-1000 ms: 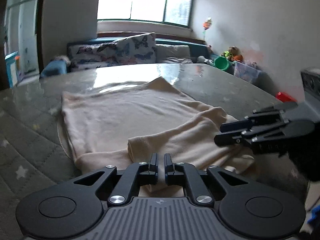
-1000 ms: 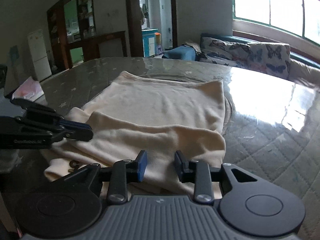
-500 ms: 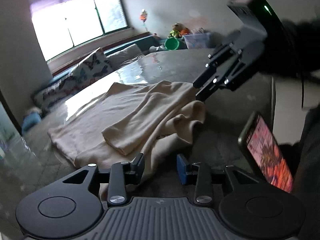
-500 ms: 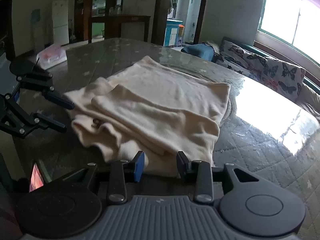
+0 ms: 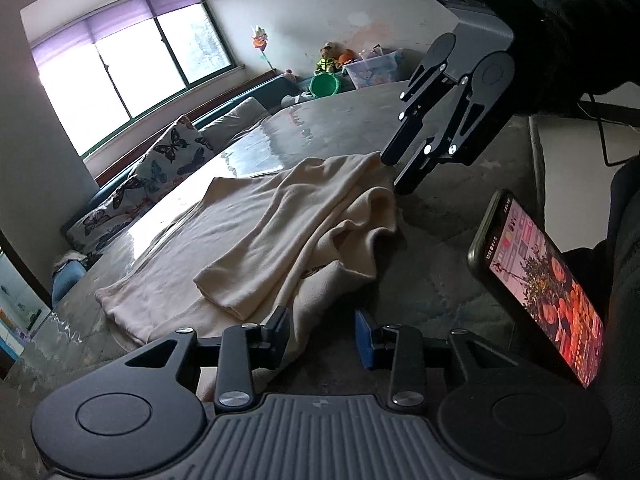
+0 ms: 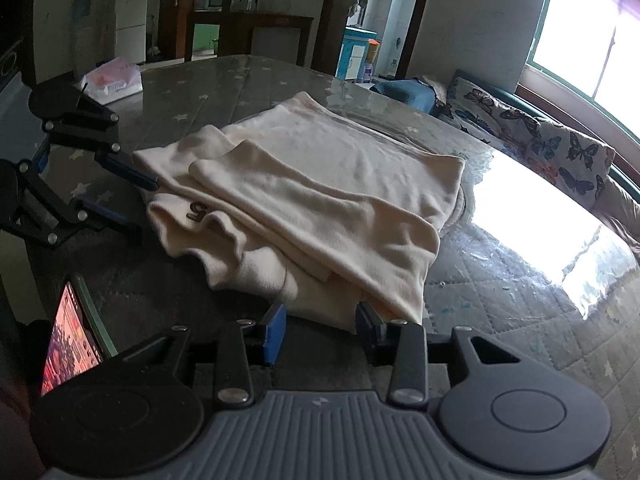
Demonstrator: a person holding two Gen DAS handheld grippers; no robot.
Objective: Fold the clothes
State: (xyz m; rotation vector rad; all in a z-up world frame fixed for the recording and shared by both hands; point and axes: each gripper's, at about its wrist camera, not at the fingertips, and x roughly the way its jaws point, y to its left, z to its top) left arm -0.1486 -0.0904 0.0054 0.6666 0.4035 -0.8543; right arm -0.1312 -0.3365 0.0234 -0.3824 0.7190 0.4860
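Quilted table (image 6: 520, 292) under clear cover, window (image 5: 132, 64) behind. Cream garment (image 6: 320, 208) lies part-folded, rumpled at near edge. Left gripper (image 5: 322, 334) jaws just opened, released, cloth edge by one finger. Right gripper (image 6: 320, 326) jaws just widened, released, at garment's near edge. Phone (image 5: 540, 288) propped beside.
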